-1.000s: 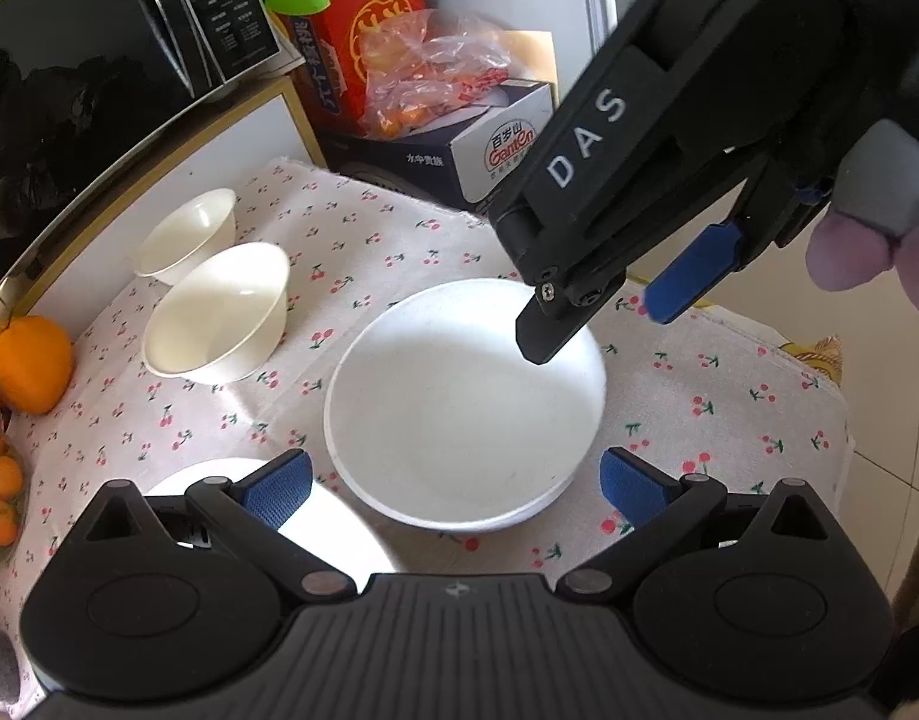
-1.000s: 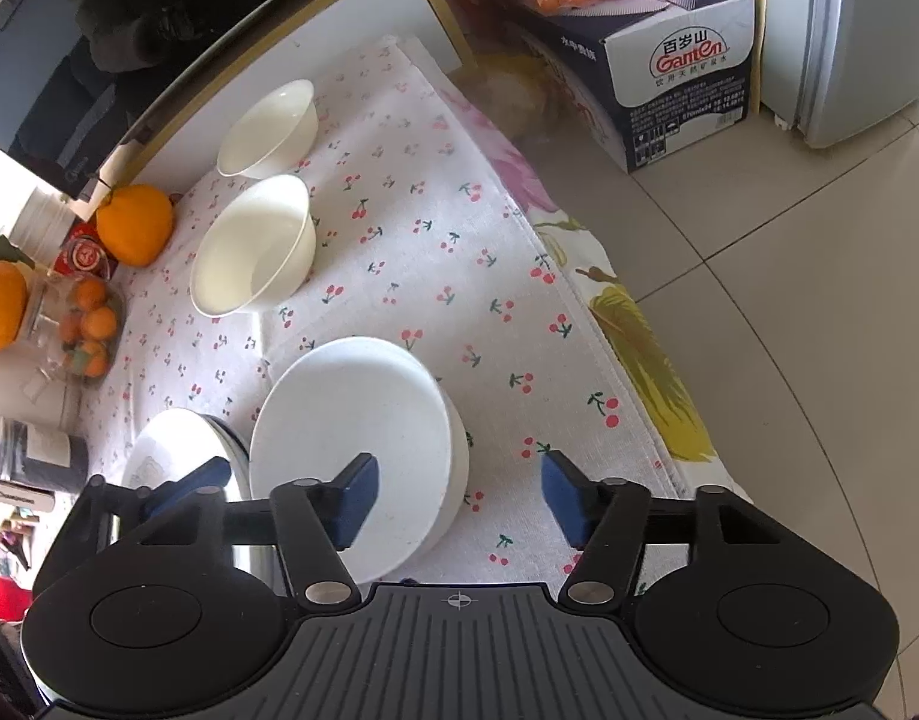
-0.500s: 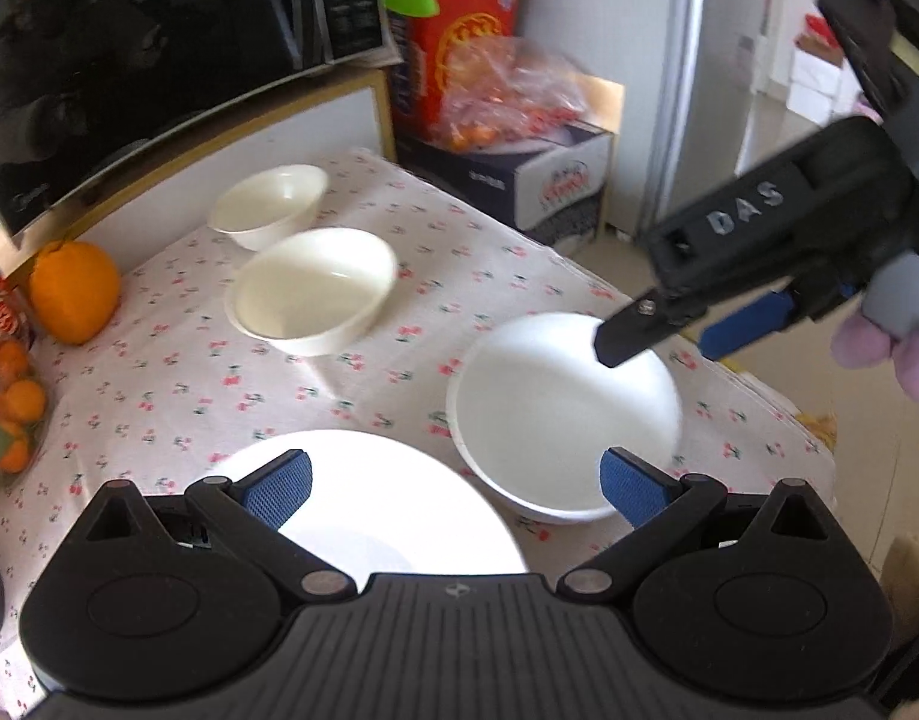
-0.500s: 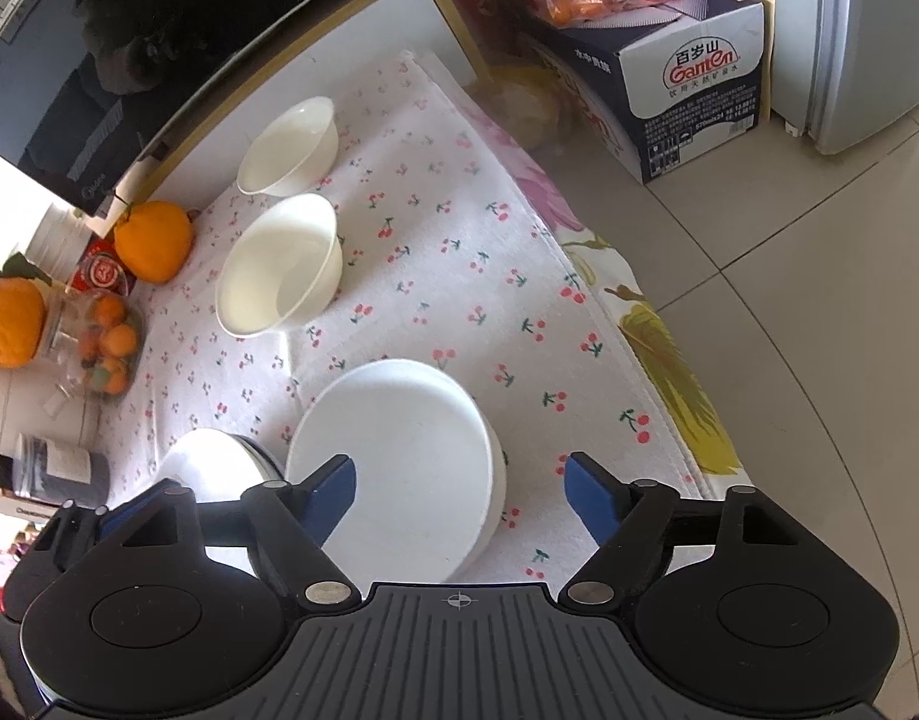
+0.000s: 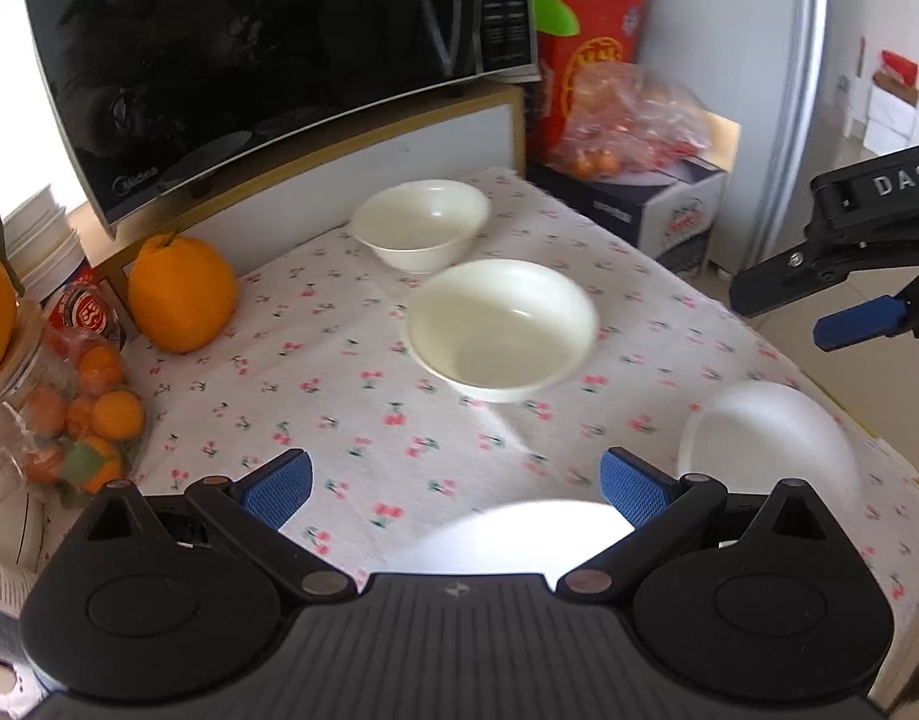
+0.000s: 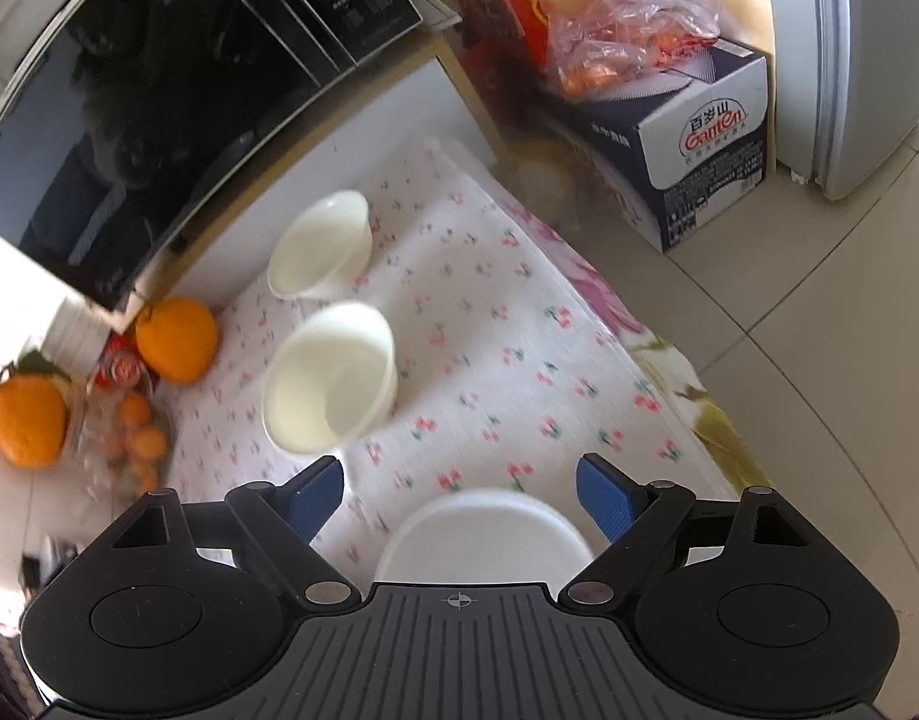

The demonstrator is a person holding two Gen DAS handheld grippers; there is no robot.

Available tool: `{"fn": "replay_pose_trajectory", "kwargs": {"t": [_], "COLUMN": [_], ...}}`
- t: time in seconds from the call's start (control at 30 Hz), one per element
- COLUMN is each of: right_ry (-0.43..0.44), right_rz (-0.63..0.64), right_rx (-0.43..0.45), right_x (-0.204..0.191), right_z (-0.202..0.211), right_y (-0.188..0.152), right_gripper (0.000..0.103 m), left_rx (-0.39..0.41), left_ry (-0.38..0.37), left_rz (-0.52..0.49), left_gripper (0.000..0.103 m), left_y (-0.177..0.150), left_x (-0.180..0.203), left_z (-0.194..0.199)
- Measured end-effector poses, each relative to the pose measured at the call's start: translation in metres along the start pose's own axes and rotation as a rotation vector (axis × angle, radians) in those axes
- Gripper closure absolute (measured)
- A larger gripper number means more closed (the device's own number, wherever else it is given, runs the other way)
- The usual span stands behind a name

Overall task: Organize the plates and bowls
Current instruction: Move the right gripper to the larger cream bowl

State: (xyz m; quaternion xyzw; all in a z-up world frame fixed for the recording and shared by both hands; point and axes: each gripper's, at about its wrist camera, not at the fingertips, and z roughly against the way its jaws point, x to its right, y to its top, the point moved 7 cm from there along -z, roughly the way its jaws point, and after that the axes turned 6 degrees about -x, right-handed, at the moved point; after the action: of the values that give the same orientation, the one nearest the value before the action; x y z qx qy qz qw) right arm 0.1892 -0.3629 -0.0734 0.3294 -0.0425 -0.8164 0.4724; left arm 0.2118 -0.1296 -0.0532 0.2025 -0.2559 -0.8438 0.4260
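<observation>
Two cream bowls stand on the cherry-print tablecloth: a larger one [image 5: 501,327] [image 6: 330,378] in the middle and a smaller one [image 5: 422,223] [image 6: 321,252] behind it near the microwave. A white bowl [image 5: 771,441] [image 6: 486,534] sits near the table's right edge. A white plate [image 5: 519,537] lies at the near edge, just under my left gripper [image 5: 453,489], which is open and empty above the table. My right gripper [image 6: 459,495] is open and empty over the white bowl; it also shows in the left wrist view [image 5: 843,294] at the far right.
A black microwave [image 5: 267,54] stands on a shelf behind the table. A large orange [image 5: 180,294] and a bag of small oranges [image 5: 81,426] sit at the left. A water carton [image 6: 699,150] and a bag of fruit [image 6: 621,18] stand on the floor to the right.
Both grippers have pulled back and up from the white bowl. The views have swung toward the microwave and the two cream bowls. The right gripper has moved off to the right, clear of the bowl.
</observation>
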Motion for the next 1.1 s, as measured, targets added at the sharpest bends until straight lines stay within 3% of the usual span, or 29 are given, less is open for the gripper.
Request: {"fn": "replay_pose_trajectory", "kwargs": {"t": [0.17,0.33,0.47,0.67,0.83,1.1], "right_ry": [0.017,0.039,0.059,0.127,0.119,0.103], "right_rz": [0.003,0.005,-0.036,-0.146,-0.177,-0.21], "right_rx": [0.024,0.037,0.047,0.017,0.015,0.005], "right_x": [-0.021,-0.032,-0.031,-0.029,-0.03,-0.024], "right_z": [-0.019,-0.038,-0.053,-0.073,-0.083,-0.093], "right_y": [0.011,0.016,0.021,0.025,0.026,0.025], "right_gripper": [0.016,0.016,0.016,0.016,0.016,0.016], "left_rx": [0.027,0.107,0.12,0.044,0.026,-0.06], "left_ry": [-0.023,-0.099,-0.129,-0.251,-0.333,-0.319], "left_rz": [-0.018,-0.04,-0.09,-0.059,-0.011,-0.06], "left_gripper": [0.0,0.0,0.0,0.001,0.0,0.001], "left_y": [0.007,0.013,0.015,0.012,0.017,0.017], "left_x": [-0.014,-0.014,-0.013,-0.015,-0.018,-0.013], "left_z": [-0.019,-0.033,-0.049,-0.074,-0.076,-0.083]}}
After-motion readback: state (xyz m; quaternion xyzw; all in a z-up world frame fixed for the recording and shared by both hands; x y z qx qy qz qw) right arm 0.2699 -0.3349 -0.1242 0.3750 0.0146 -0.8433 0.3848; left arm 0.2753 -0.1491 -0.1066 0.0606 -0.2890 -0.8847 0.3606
